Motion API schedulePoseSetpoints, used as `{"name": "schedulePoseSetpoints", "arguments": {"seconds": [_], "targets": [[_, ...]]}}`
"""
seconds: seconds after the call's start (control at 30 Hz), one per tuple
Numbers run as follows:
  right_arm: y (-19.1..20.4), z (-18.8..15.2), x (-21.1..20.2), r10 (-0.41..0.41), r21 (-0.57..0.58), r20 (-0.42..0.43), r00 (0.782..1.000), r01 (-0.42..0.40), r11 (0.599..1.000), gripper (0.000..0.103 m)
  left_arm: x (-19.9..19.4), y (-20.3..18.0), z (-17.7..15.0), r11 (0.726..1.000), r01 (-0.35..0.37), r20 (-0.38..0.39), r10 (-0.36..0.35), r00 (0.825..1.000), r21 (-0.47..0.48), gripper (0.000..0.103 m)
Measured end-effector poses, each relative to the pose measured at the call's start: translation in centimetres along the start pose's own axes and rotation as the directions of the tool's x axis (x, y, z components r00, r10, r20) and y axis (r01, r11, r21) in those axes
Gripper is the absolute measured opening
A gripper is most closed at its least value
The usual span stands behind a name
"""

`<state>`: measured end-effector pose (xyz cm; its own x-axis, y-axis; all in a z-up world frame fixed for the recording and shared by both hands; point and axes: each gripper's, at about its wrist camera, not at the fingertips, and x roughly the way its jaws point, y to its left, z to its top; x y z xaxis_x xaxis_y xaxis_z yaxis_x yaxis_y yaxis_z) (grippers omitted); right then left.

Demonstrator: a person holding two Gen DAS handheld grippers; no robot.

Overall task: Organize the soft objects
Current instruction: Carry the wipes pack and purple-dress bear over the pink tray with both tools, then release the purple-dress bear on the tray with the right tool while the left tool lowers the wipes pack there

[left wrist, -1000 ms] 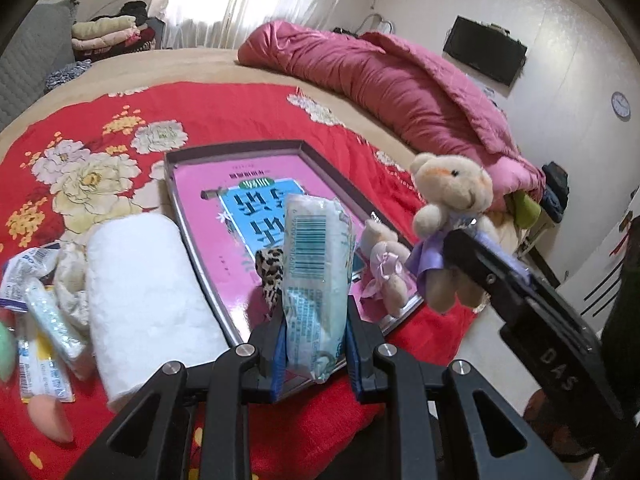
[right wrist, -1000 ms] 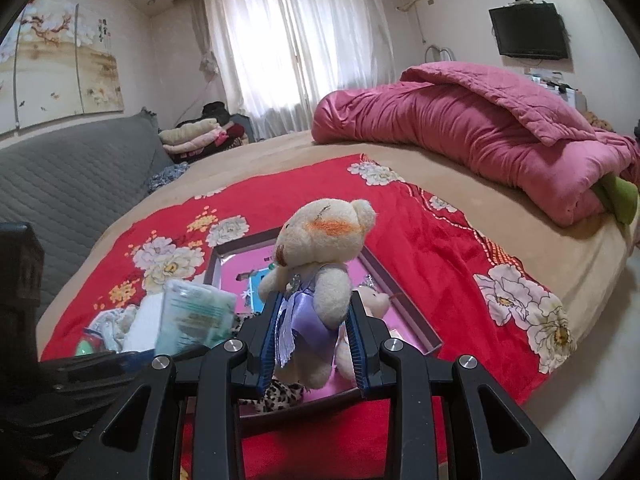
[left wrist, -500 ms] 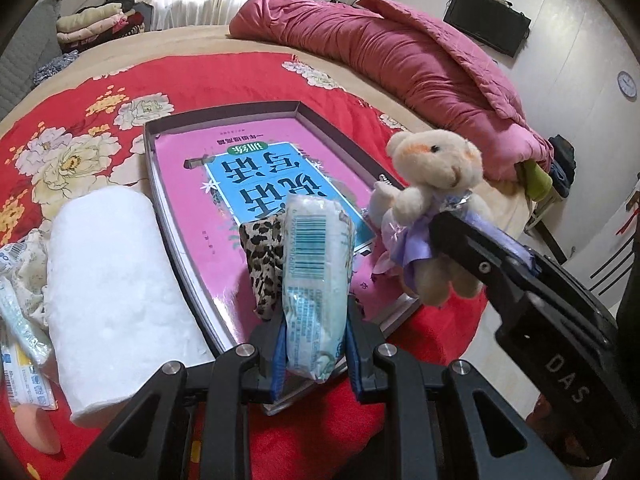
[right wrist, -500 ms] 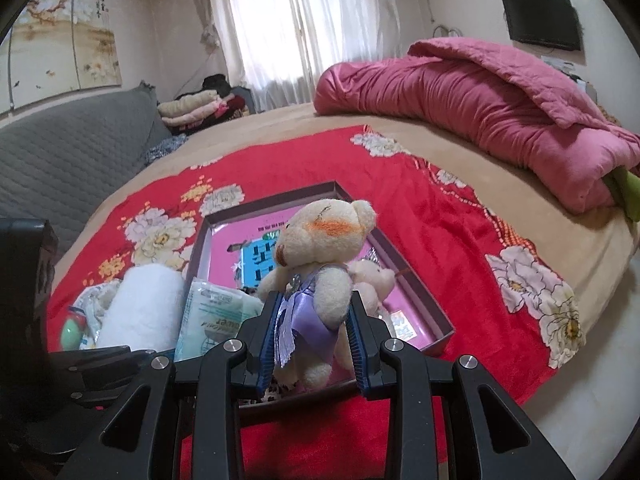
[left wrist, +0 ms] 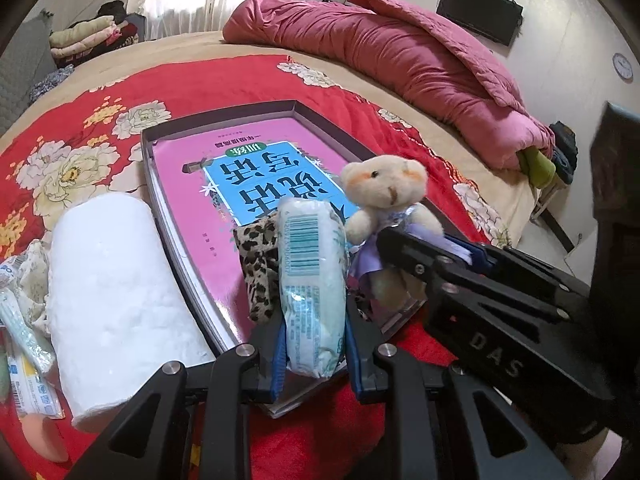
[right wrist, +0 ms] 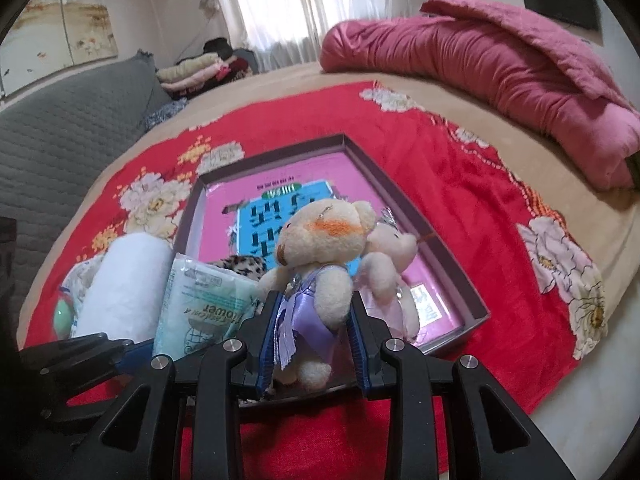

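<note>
Left tongs [left wrist: 314, 336] are gripping a tissue pack [left wrist: 312, 280], right tongs [right wrist: 314, 344] a teddy bear [right wrist: 320, 256], above the box [left wrist: 224, 128]; the towel roll [left wrist: 116, 296] and packets are waiting.

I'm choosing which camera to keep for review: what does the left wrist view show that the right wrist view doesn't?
Only the left wrist view shows the wall clock, the barcode on the tissue pack and the peach sponge. Only the right wrist view shows the second, pink-dressed bear and the wall painting. Both show the purple-dressed bear, the tray, the white roll and the leopard cloth.
</note>
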<state>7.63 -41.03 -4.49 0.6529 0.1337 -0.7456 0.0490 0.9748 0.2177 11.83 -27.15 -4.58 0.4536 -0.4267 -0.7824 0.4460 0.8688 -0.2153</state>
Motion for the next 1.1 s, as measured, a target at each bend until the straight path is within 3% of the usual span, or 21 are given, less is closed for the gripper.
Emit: {"name": "schedulePoseSetpoints", "arguments": {"seconds": [0.53, 0.7, 0.9, 1.1], "targets": [[-0.6, 0.0, 0.9, -0.041, 0.014, -0.027, 0.999, 0.041, 0.999, 0.038, 0.9, -0.8, 0.0, 0.999, -0.024, -0.030, 0.025, 0.999, 0.029, 0.025], [-1.1, 0.0, 0.2, -0.036, 0.035, 0.005, 0.999, 0.036, 0.999, 0.054, 1.1, -0.9, 0.1, 0.999, -0.025, -0.034, 0.026, 0.999, 0.031, 0.025], [-1.5, -0.1, -0.8, -0.040, 0.064, 0.054, 0.998, 0.037, 0.997, 0.056, 1.5, -1.0, 0.4, 0.999, -0.026, -0.039, 0.027, 0.999, 0.030, 0.025], [-1.7, -0.3, -3.1, -0.091, 0.087, 0.161, 0.983, 0.077, 0.993, 0.069, 1.9, -1.5, 0.8, 0.999, -0.025, -0.043, 0.026, 0.999, 0.036, 0.025]]}}
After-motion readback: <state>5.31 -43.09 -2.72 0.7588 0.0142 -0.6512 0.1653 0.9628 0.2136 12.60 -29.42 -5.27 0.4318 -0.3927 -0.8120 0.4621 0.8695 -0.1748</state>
